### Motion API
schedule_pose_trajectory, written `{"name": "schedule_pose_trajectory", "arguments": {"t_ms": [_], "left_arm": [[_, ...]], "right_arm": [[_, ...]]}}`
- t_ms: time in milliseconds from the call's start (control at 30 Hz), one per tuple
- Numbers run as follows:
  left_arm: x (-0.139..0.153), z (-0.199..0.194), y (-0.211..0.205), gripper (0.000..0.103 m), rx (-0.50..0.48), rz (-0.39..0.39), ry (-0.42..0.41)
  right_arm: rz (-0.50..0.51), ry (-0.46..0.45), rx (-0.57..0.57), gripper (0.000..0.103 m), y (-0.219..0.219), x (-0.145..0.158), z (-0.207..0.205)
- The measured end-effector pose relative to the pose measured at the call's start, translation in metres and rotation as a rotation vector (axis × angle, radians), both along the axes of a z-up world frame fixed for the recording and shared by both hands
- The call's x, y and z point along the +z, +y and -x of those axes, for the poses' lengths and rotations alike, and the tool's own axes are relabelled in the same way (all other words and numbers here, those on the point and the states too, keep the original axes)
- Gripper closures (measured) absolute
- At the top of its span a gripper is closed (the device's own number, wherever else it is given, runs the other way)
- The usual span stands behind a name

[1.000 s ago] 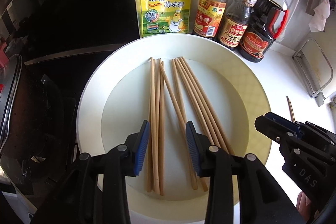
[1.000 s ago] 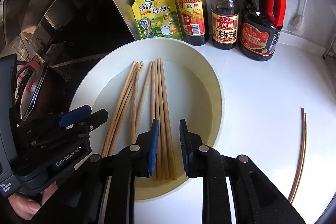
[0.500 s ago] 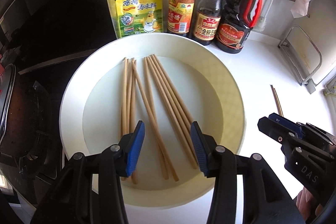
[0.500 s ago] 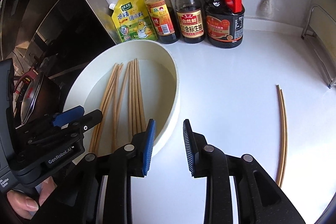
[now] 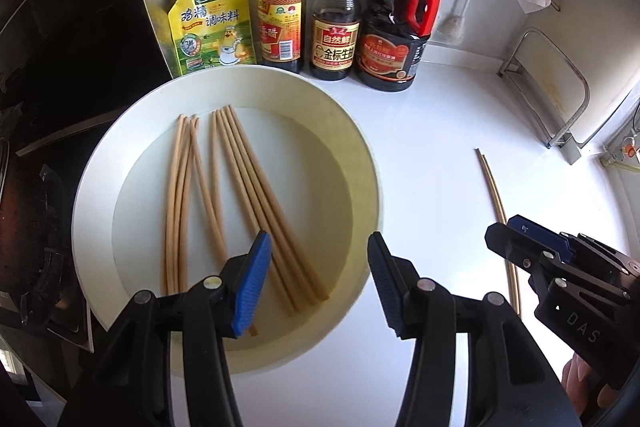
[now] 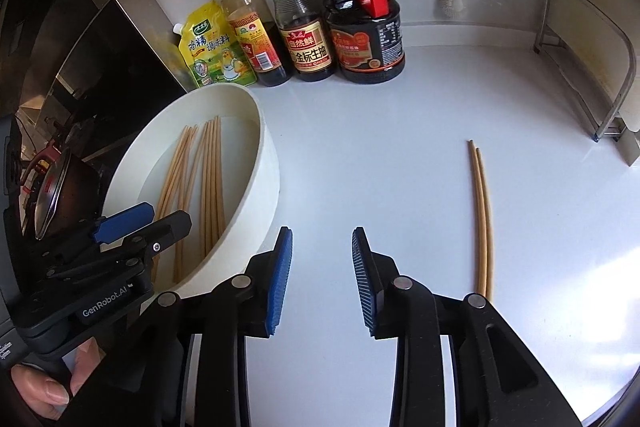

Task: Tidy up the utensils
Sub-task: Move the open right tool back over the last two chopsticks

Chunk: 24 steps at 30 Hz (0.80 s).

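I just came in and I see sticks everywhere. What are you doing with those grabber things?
A person holds a grabber in each hand and is sorting chopsticks. Most chopsticks lie in the white bowl by the sauce bottles. One pair of chopsticks lies apart on the white counter. The left gripper hangs over the bowl's edge and the right gripper over bare counter. Both are empty, jaws opening.

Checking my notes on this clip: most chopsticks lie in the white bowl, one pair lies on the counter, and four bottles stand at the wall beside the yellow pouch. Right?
Not quite: three bottles stand at the wall, not four, as the left wrist view shows. The rest holds: most chopsticks lie in the bowl, one pair on the counter, with the pouch beside the bottles.
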<state>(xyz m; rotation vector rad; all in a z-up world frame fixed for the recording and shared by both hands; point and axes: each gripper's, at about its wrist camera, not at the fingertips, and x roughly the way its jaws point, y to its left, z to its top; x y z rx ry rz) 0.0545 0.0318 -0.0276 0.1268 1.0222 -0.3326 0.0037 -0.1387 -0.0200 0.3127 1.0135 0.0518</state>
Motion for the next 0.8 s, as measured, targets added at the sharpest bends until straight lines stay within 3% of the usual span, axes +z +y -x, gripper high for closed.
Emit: {"name": "schedule_pose_trajectory", "arguments": {"t_ms": [800], "left_arm": [[-0.005, 0.029, -0.072, 0.047, -0.068, 0.019, 0.022]], "right_arm": [[0.052, 0.032, -0.094, 0.066, -0.085, -0.016, 0.032]]}}
